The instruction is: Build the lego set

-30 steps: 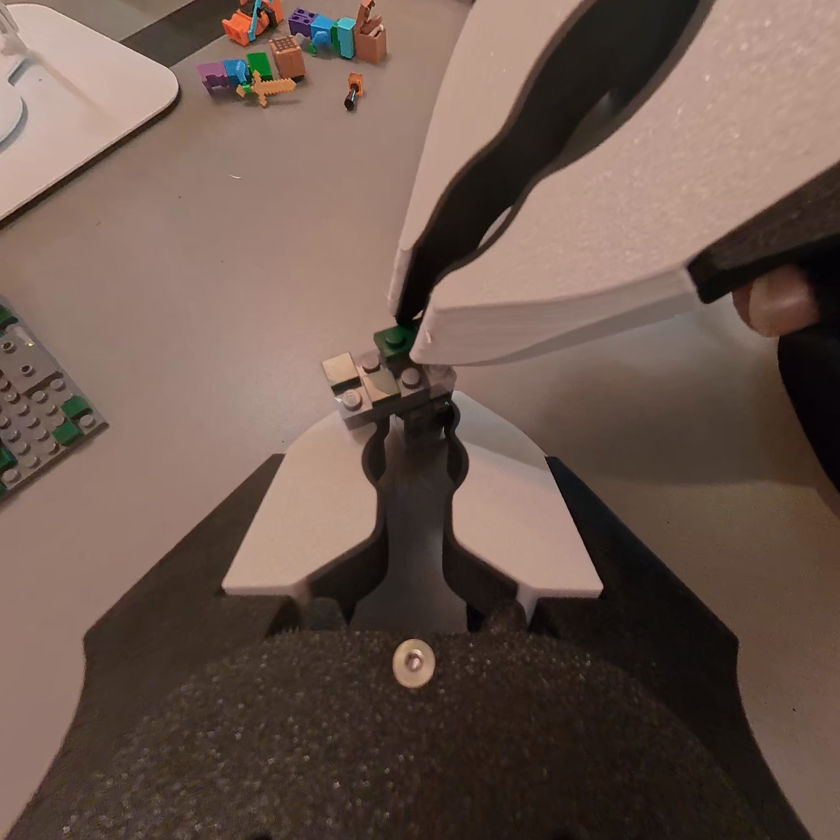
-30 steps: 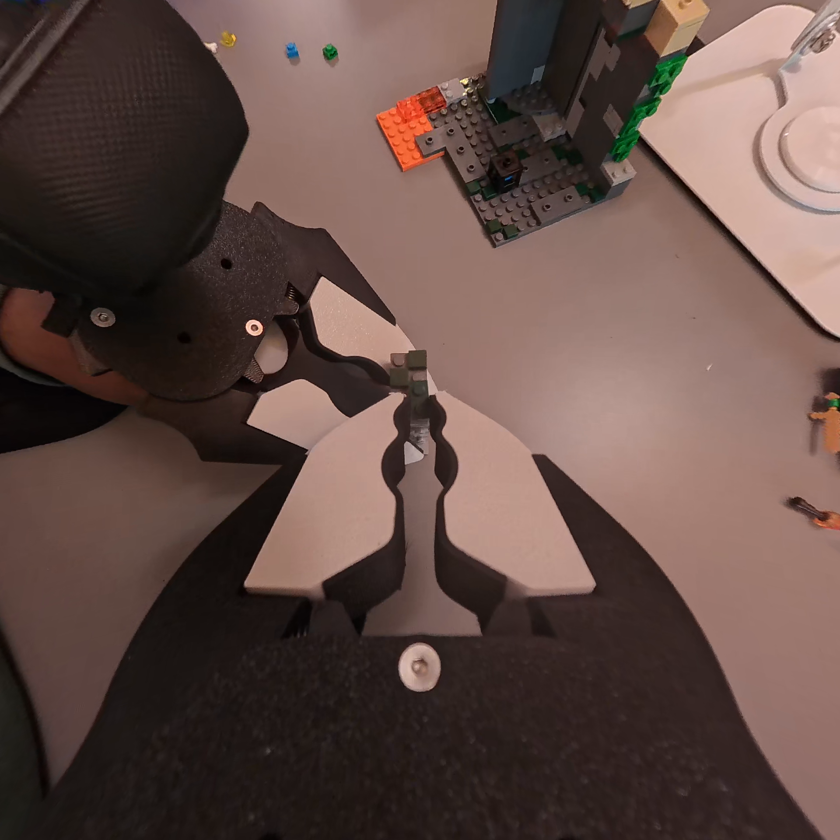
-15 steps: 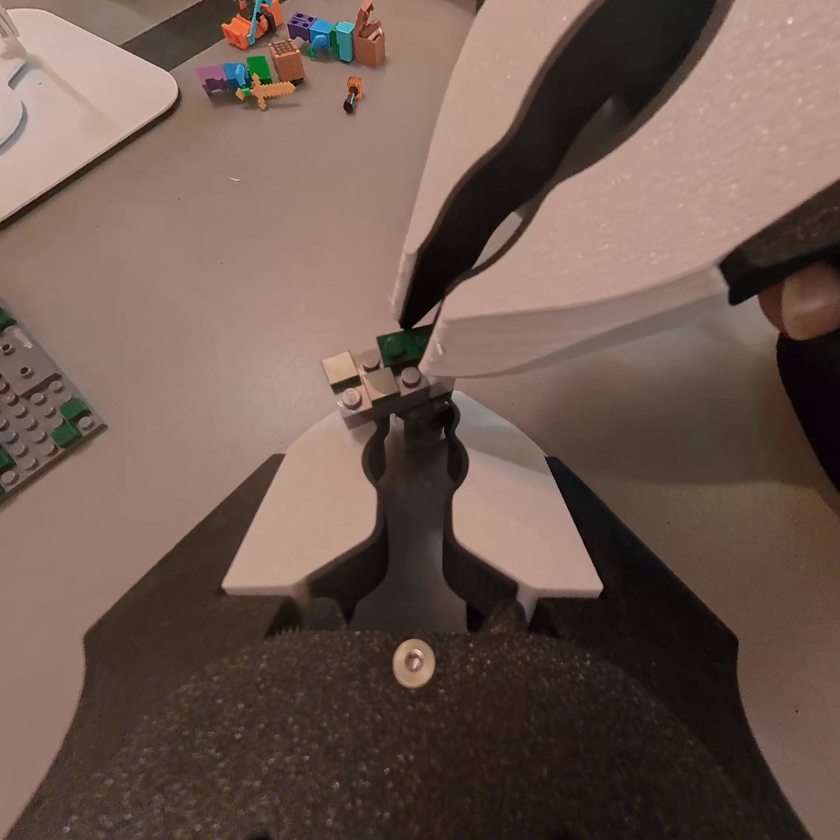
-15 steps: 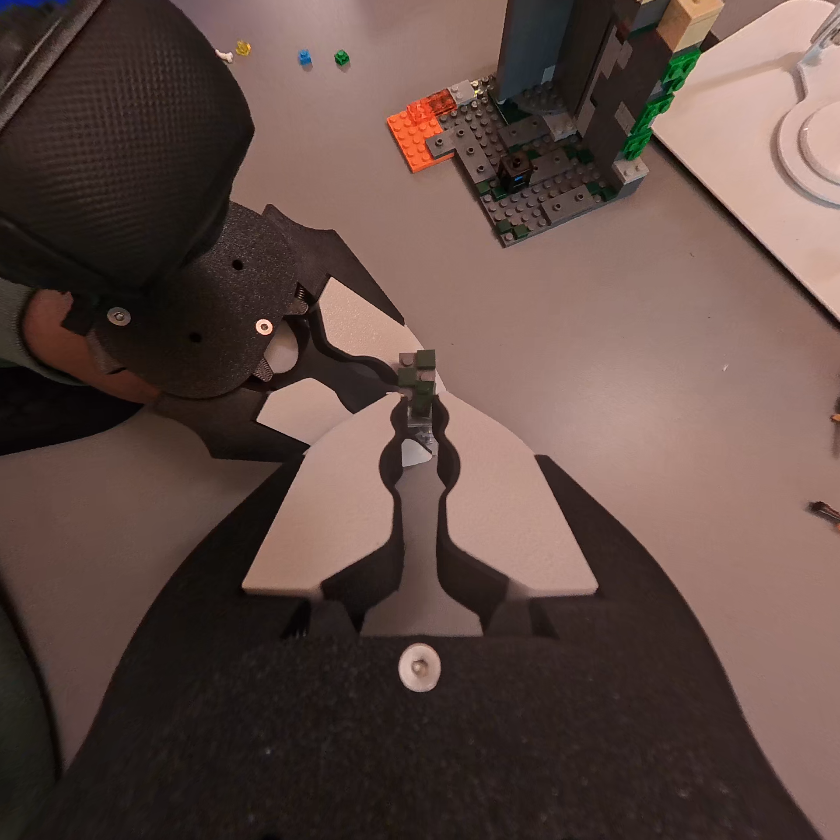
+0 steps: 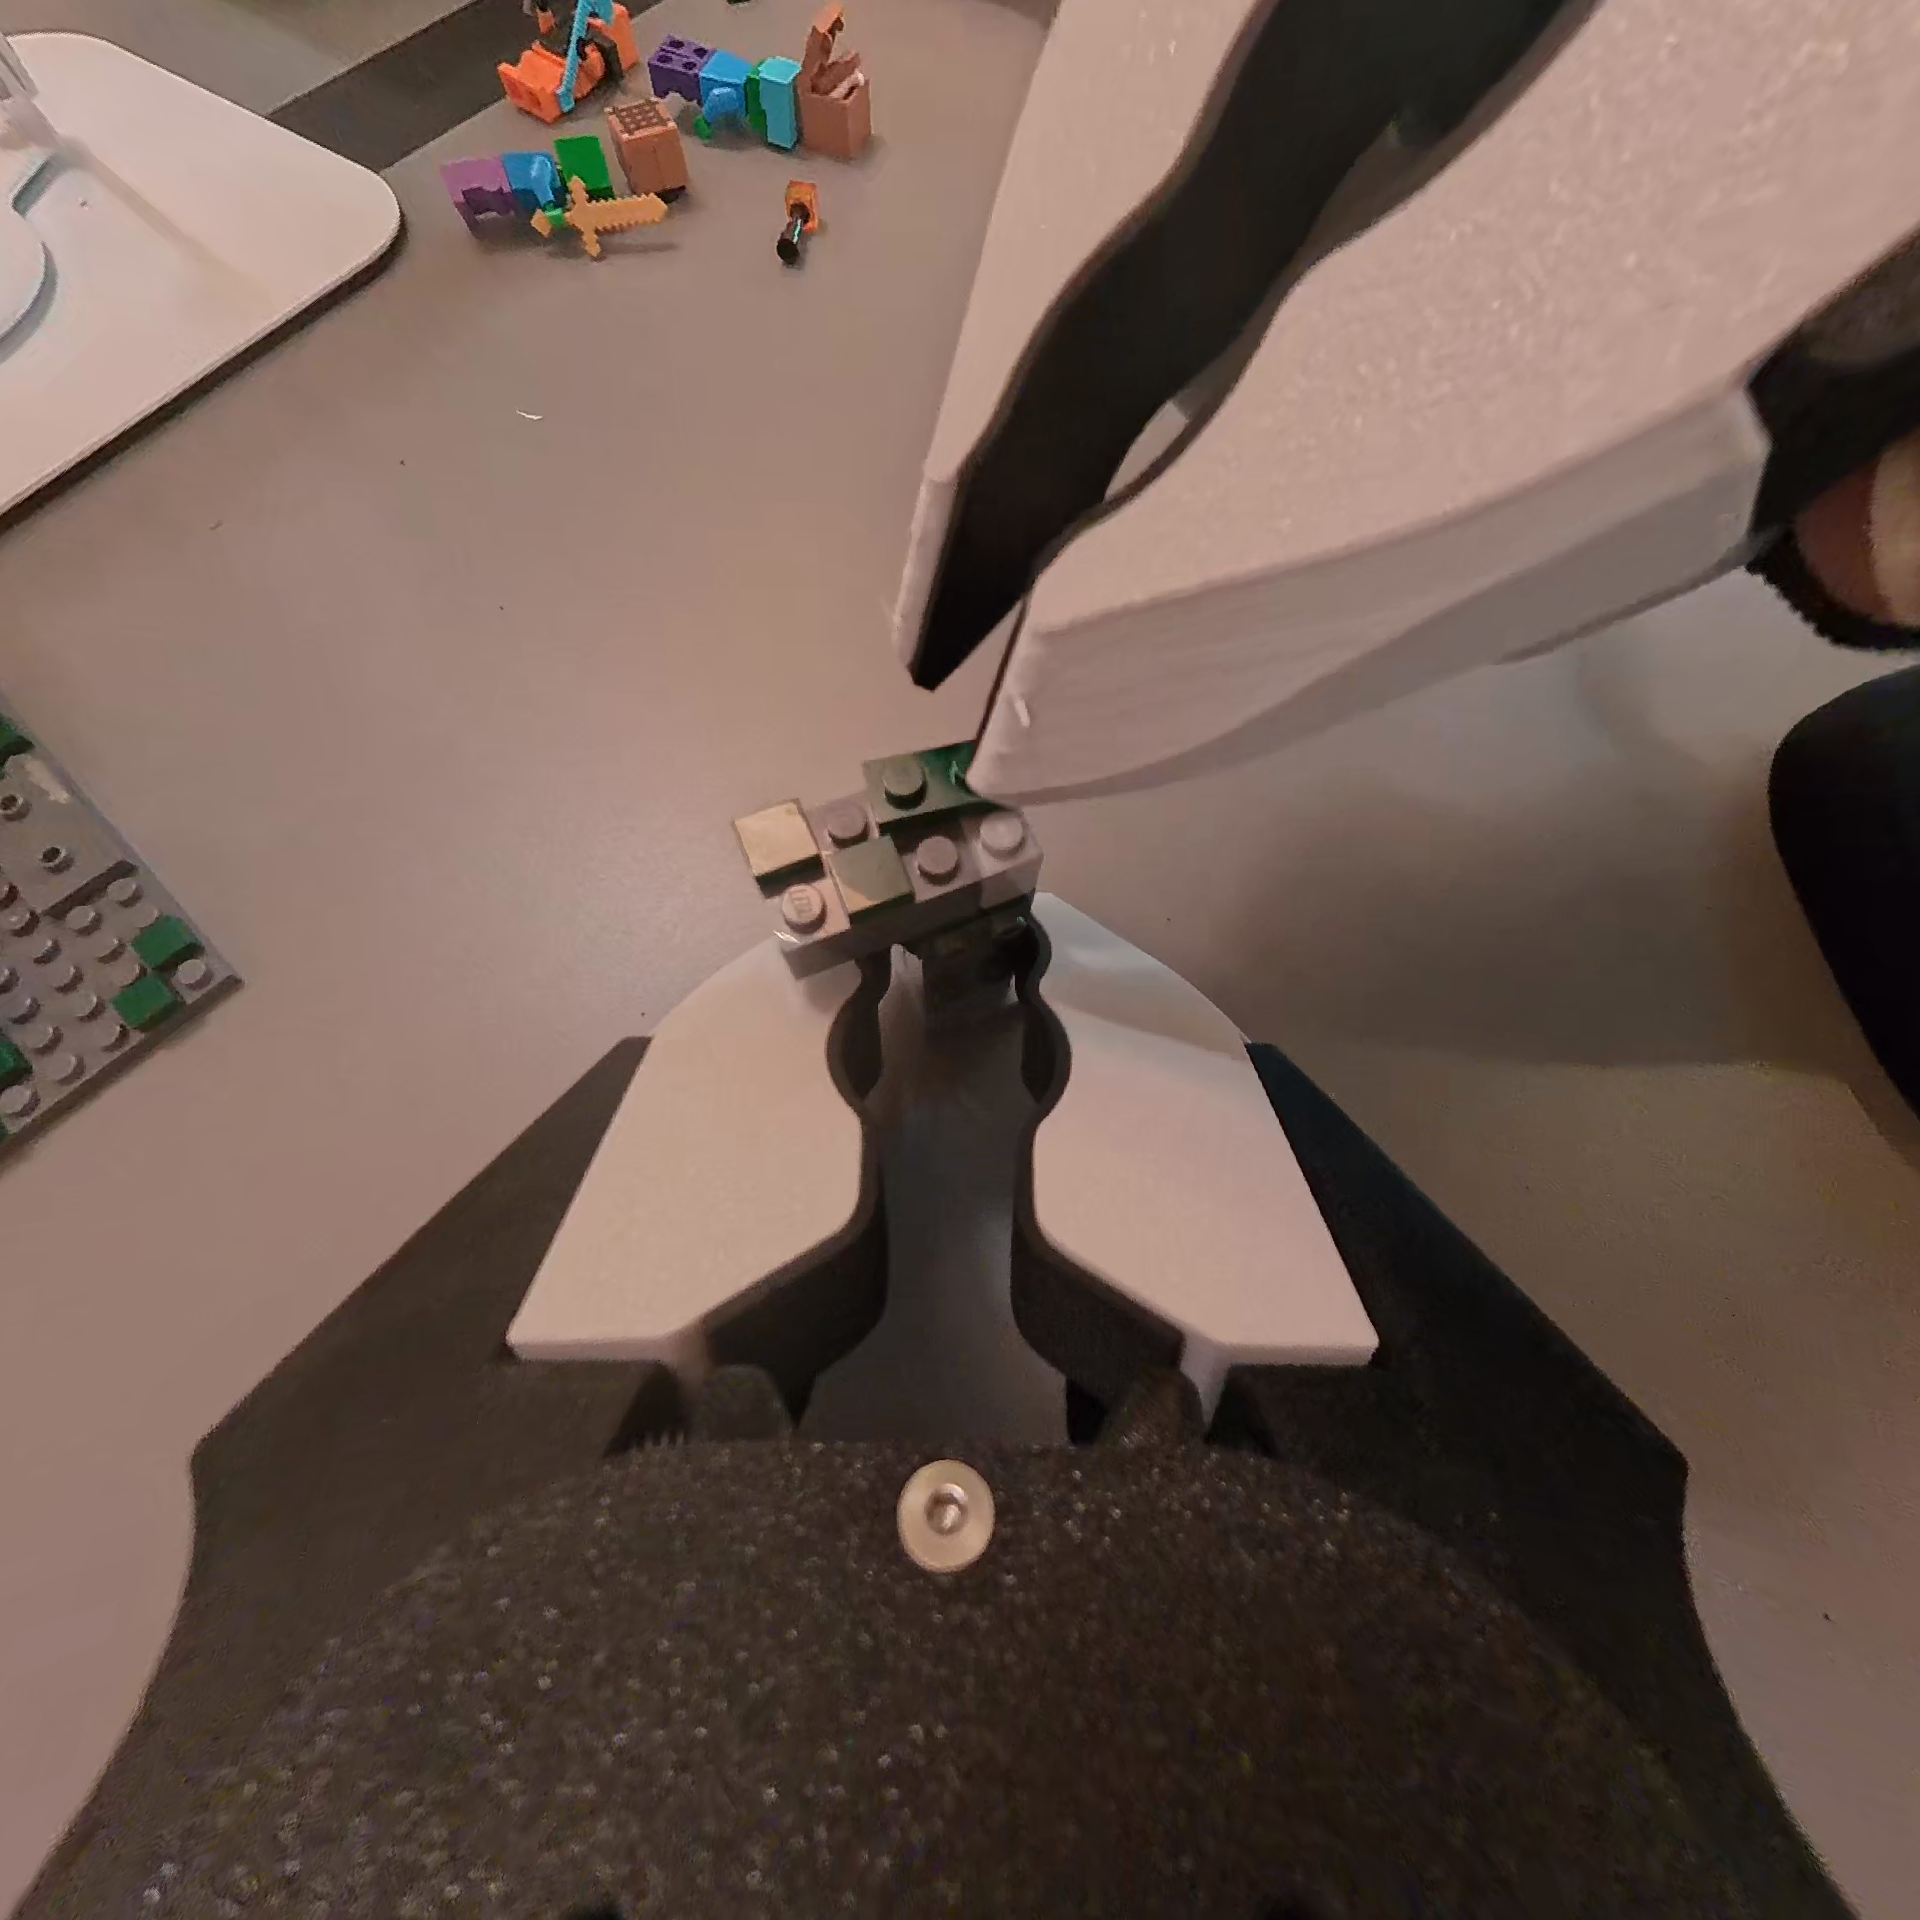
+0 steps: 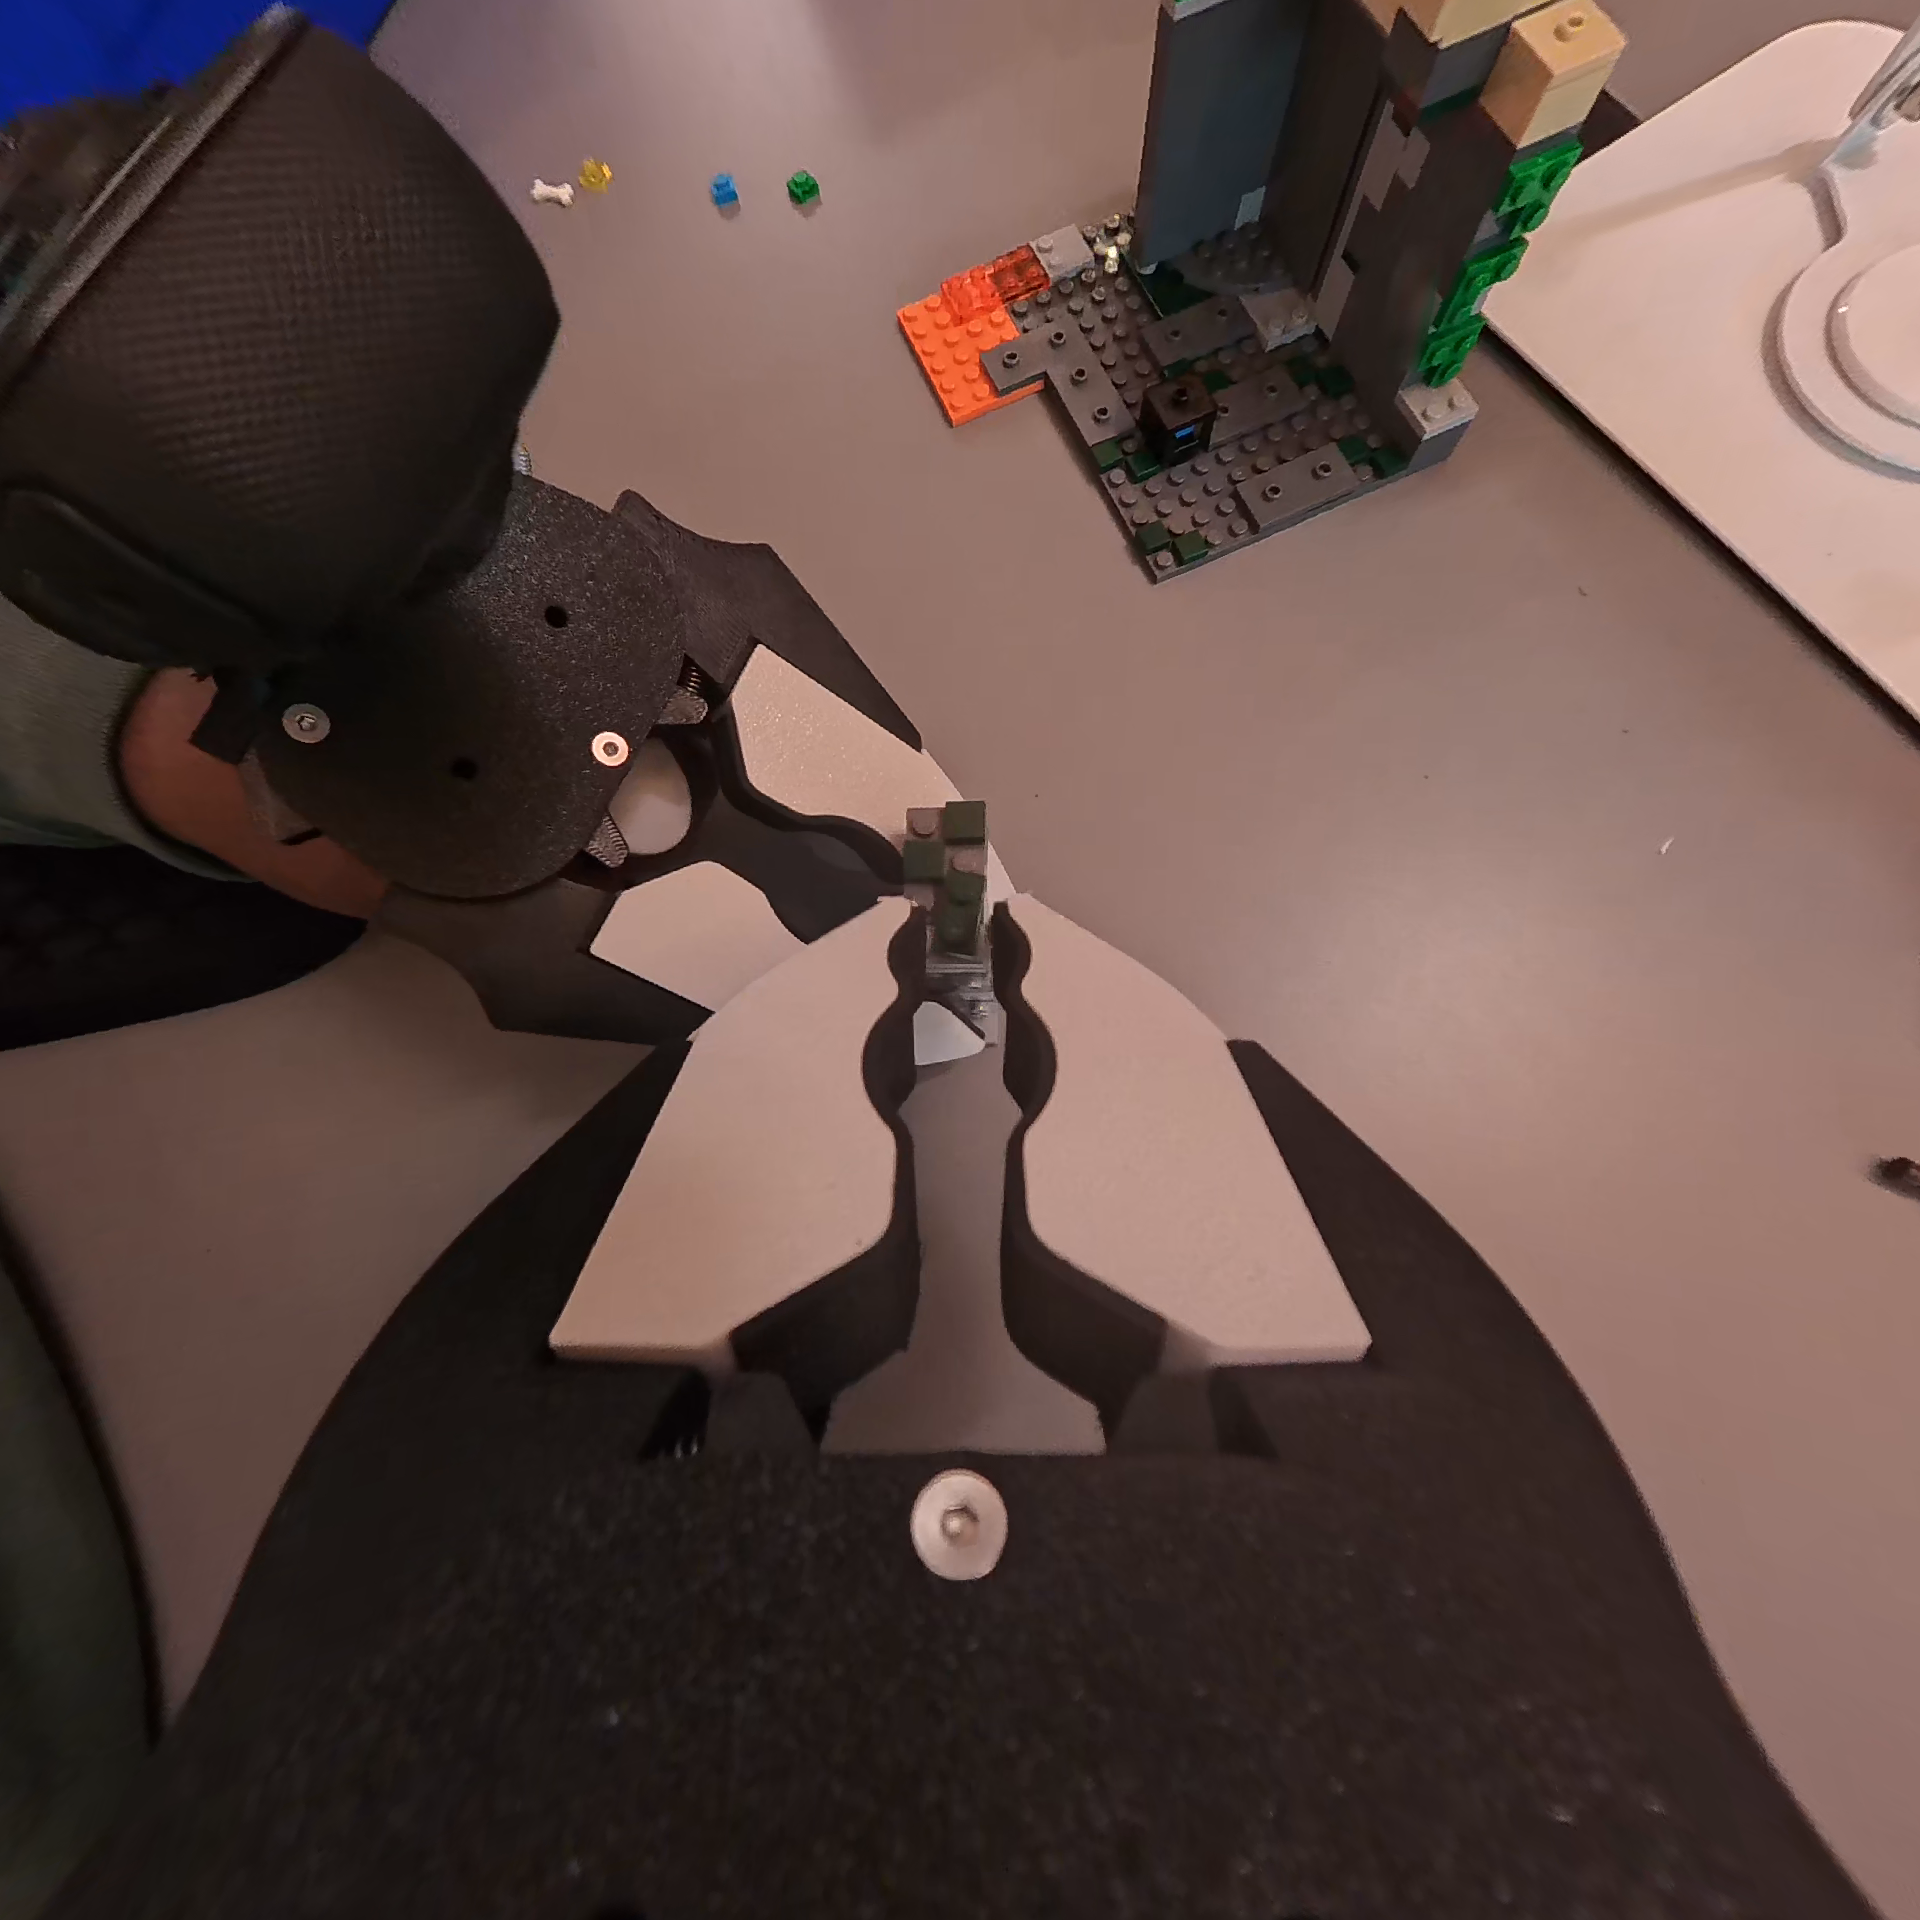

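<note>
My left gripper [image 5: 956, 940] is shut on the underside of a small grey and dark green lego assembly [image 5: 894, 873] and holds it above the table. A dark green plate [image 5: 914, 779] sits on the assembly's far right corner. My right gripper [image 5: 956, 722] comes in from the upper right. Its fingertips are slightly apart, and the near one rests on the plate's right end. In the right wrist view the assembly [image 6: 945, 852] shows edge-on just past my right gripper [image 6: 951, 914], with my left gripper [image 6: 883, 878] reaching in from the left.
A partly built lego model [image 6: 1299, 416] with tall grey towers and an orange plate stands at the back; its baseplate corner [image 5: 83, 966] shows at the left. Loose coloured figures and pieces [image 5: 665, 135] and small bits [image 6: 717, 187] lie farther off. A white board [image 6: 1714, 364] is at the right. Left tips to right tips: about 6 cm. The partly built lego model [image 6: 1299, 416] is about 20 cm from both grippers' fingertips.
The green plate has gone from between the right fingertips down flat onto the assembly. The right jaws have parted a little and the far fingertip has lifted off the plate. The left gripper holds still.
</note>
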Tool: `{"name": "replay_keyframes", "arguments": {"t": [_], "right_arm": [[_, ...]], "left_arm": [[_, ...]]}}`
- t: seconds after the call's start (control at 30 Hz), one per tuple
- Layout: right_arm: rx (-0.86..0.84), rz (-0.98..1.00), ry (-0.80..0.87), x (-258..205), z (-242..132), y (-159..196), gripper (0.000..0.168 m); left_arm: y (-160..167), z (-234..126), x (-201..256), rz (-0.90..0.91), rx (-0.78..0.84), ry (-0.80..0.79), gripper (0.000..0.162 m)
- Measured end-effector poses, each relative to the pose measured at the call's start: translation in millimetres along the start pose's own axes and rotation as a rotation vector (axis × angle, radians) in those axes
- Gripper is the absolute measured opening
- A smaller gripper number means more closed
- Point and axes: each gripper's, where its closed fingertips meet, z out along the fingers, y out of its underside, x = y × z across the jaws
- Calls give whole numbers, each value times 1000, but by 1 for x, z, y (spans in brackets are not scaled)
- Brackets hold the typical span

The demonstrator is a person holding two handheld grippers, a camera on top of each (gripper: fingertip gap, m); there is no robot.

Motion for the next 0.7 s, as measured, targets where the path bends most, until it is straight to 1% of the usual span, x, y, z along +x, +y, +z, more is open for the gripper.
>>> {"name": "replay_keyframes", "arguments": {"t": [0.07, 0.17, 0.33, 0.43, 0.57, 0.7], "right_arm": [[26, 18, -50, -2, -3, -3, 12], [48, 96, -193, -7, -7, 0, 14], [88, 313, -391, -8, -15, 15, 29], [126, 463, -509, -10, -23, 23, 40], [166, 636, -658, -21, -32, 31, 59], [166, 718, -739, -49, -31, 36, 82]], "left_arm": [[0, 0, 2, 10, 1, 13, 23], [1, -2, 9, 31, -3, 60, 22], [-1, -8, 22, 89, 12, 132, 22], [-5, -15, 33, 142, 30, 173, 22], [-6, -27, 54, 219, 36, 258, 22], [-3, -37, 72, 272, 18, 332, 22]]}}
